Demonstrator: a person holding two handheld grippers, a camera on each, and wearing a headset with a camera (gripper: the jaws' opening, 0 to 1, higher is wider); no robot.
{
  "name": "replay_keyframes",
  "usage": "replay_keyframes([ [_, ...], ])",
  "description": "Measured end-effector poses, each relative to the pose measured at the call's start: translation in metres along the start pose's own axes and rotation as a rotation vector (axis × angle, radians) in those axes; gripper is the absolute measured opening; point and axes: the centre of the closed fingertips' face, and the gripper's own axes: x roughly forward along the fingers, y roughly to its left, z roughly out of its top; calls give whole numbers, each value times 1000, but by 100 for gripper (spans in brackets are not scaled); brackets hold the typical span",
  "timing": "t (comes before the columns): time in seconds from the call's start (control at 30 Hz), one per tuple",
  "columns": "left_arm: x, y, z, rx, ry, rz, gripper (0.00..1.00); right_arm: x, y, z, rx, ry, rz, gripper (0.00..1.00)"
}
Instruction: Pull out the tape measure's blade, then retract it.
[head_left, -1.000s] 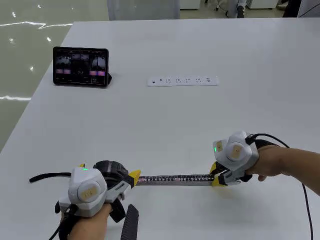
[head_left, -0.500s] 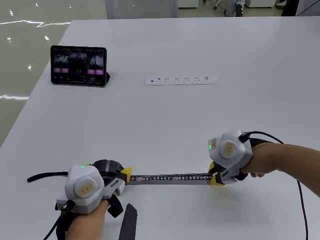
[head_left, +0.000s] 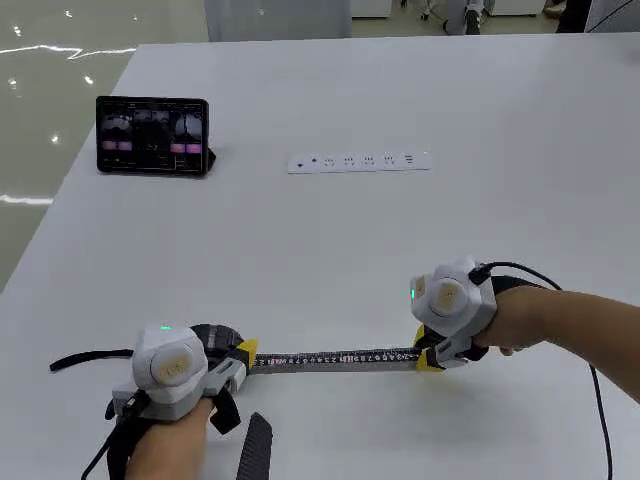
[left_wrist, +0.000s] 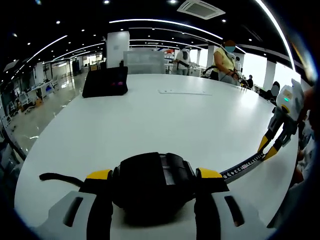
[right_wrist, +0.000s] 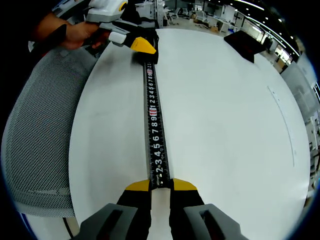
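Nearest the person, the left tool (left_wrist: 154, 174) is clamped around the black tape measure case (head_left: 215, 340), one yellow-tipped jaw on each flank. The case sits low on the white tabletop (head_left: 400, 250) near its front edge, with its black wrist strap (head_left: 85, 357) trailing away to the person's left.

From the mouth of the case the blade (right_wrist: 152, 125) runs out to the right tool (right_wrist: 161, 186), whose jaws are pinched shut on its free end. The blade's long axis lies across the person, left to right and roughly along the tabletop's near edge. It lies flat and straight just above or on the surface, I cannot tell which. Its printed face is up, and the numbers climb from the right tool toward the case. The mouth of the case points at the right tool.

The main risk, as I judge it, is the thin blade end sliding out of the narrow pinch, so that the spring whips it back into the case. Lifting or twisting the right tool off the blade's line could kink the blade. A harder pull could also rotate the rounded case within the left jaws.

Farther back lie a white power strip (head_left: 358, 161) and, to the left, a propped tablet (head_left: 152, 134).
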Motion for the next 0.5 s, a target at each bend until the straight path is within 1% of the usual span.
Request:
replay_keyframes([
  [0.1, 0, 0, -1, 4, 5, -6, 61, 0, 0, 0, 5, -2, 2, 9],
  [0.2, 0, 0, -1, 9, 11, -12, 62, 0, 0, 0, 0, 7, 2, 9],
  [0.33, 0, -1, -1, 13, 4, -17, 62, 1, 1, 1, -5, 17, 1, 9],
  [0.4, 0, -1, -1, 5, 3, -23, 62, 1, 1, 1, -2, 20, 0, 9],
  [0.5, 0, -1, -1, 8, 13, -30, 62, 1, 1, 2, 5, 24, 2, 9],
])
